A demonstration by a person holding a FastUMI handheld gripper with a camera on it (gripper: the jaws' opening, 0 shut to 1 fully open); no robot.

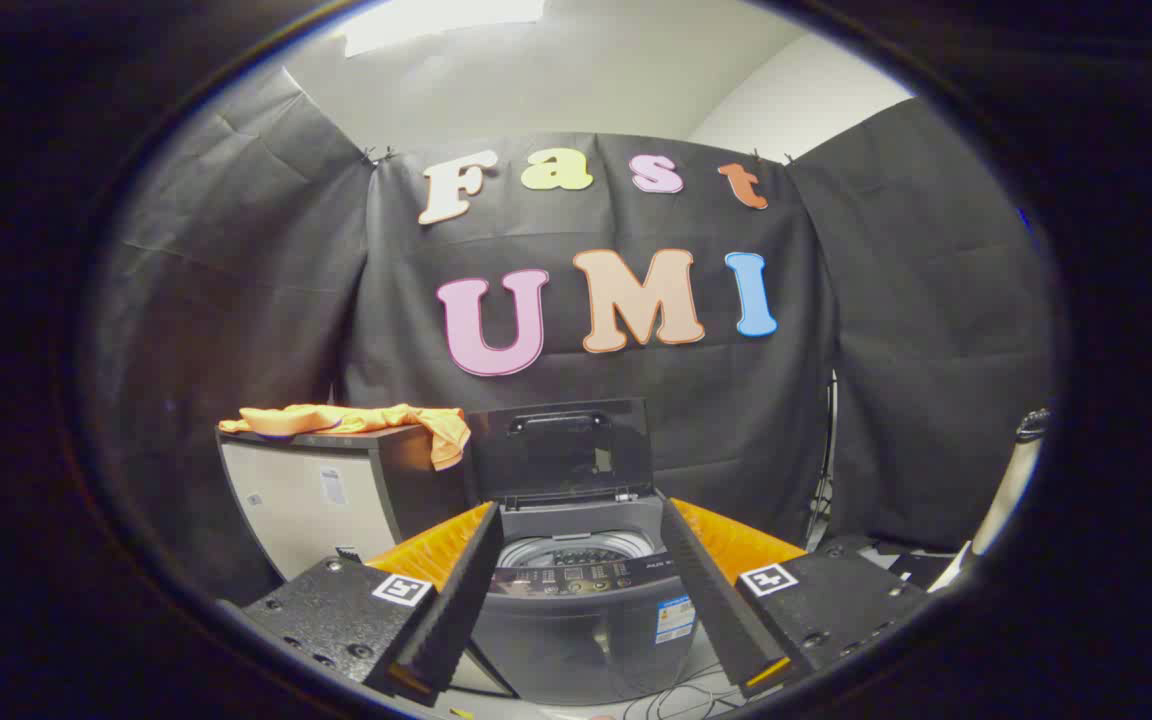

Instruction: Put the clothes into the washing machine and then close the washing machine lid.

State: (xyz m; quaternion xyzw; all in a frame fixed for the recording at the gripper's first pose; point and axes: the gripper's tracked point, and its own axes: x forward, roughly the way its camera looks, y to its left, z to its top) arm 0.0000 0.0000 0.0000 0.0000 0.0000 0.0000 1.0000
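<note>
An orange garment [366, 420] lies spread over the top of a dark cabinet [331, 495], one end hanging down its right corner. Right of the cabinet stands a small grey top-loading washing machine [576, 610] with its dark lid [561, 445] raised upright and the drum [576, 550] showing inside. My gripper [576, 520] is open, its fingers wide apart with nothing between them. The washer sits just ahead of the fingers, framed between them; the garment is beyond and to the left of the left finger.
Cables [676, 700] lie on the floor in front of the washer. A pale stand or pole [1006, 490] leans at the far right, with dark boxes [901, 565] on the floor near it. Black cloth walls close off the back and both sides.
</note>
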